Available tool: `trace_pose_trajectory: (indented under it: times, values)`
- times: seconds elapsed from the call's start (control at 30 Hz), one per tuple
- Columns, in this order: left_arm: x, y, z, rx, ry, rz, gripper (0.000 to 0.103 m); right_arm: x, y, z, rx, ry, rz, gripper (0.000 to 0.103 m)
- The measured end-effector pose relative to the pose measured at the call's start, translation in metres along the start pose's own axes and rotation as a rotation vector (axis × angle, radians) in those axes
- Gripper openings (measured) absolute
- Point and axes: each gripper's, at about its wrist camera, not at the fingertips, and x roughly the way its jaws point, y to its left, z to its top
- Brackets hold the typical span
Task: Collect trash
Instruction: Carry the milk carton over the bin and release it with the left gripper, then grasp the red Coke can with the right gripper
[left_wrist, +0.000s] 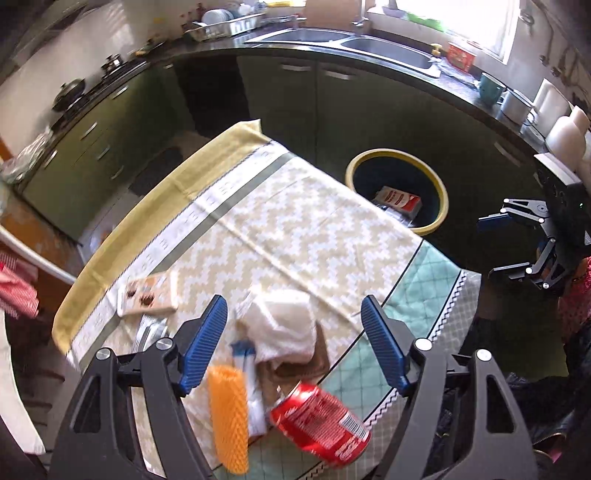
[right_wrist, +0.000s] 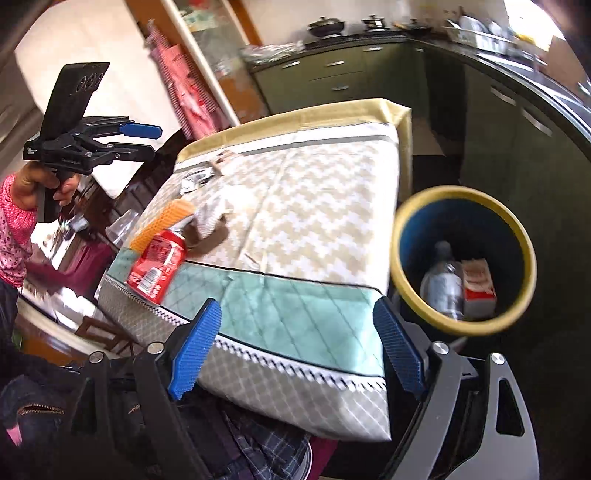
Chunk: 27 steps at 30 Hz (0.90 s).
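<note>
Red dented soda can (left_wrist: 319, 424) lying sideways on tablecloth (left_wrist: 280, 221), white label showing

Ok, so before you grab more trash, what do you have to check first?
1. Left tongs open and empty: ok.
2. Right tongs open and empty: ok.
3. Trash left on the table: ok. The can lies on its side near the edge, beside the orange sleeve and crumpled tissue.
4. Bin has room: ok. Only a bottle and a carton lie inside.
5. Can empty, so it won't spill: cannot tell.
6. Clear view for aiming: not ok, both pictures are blurred.
</note>
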Motion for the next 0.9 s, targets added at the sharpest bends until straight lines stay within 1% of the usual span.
trace_pose_trajectory:
  times: [0.03, 0.1, 0.17, 0.2, 0.27, 0.3, 0.33, 0.43, 0.5, 0.53, 0.6, 0.77, 0.9]
  values:
    - [-0.004, 0.007, -0.010, -0.027, 0.006, 0.010, 0.074, 0.009, 0.016, 0.010, -0.045, 0.016, 0.023, 0.077]
    - [-0.011, 0.021, -0.032, -0.072, 0.016, 0.022, 0.075, 0.026, 0.050, 0.029, -0.128, 0.053, 0.083, 0.073]
    - [-0.018, 0.034, -0.054, -0.126, 0.024, 0.049, 0.077, 0.046, 0.082, 0.044, -0.178, 0.115, 0.137, 0.073]
    - [-0.020, 0.039, -0.062, -0.154, 0.031, 0.056, 0.077, 0.058, 0.097, 0.048, -0.181, 0.155, 0.154, 0.073]
    - [-0.026, 0.050, -0.083, -0.201, 0.041, 0.073, 0.078, 0.082, 0.118, 0.059, -0.149, 0.241, 0.179, 0.073]
    - [-0.030, 0.055, -0.090, -0.221, 0.042, 0.081, 0.079, 0.093, 0.126, 0.062, -0.125, 0.286, 0.188, 0.077]
    - [-0.033, 0.057, -0.096, -0.237, 0.039, 0.085, 0.081, 0.106, 0.133, 0.065, -0.091, 0.335, 0.190, 0.080]
    - [-0.042, 0.060, -0.107, -0.264, 0.024, 0.090, 0.085, 0.136, 0.145, 0.070, 0.034, 0.475, 0.211, 0.082]
    - [-0.049, 0.059, -0.110, -0.259, 0.005, 0.090, 0.085, 0.152, 0.151, 0.073, 0.112, 0.525, 0.202, 0.083]
    - [-0.053, 0.059, -0.113, -0.251, -0.004, 0.091, 0.085, 0.158, 0.154, 0.075, 0.135, 0.542, 0.190, 0.086]
    - [-0.061, 0.059, -0.116, -0.239, -0.024, 0.090, 0.085, 0.170, 0.159, 0.079, 0.170, 0.568, 0.165, 0.087]
    - [-0.078, 0.065, -0.119, -0.222, -0.061, 0.101, 0.086, 0.201, 0.167, 0.080, 0.217, 0.641, 0.100, 0.087]
    - [-0.089, 0.072, -0.125, -0.225, -0.085, 0.112, 0.086, 0.222, 0.175, 0.075, 0.229, 0.689, 0.058, 0.087]
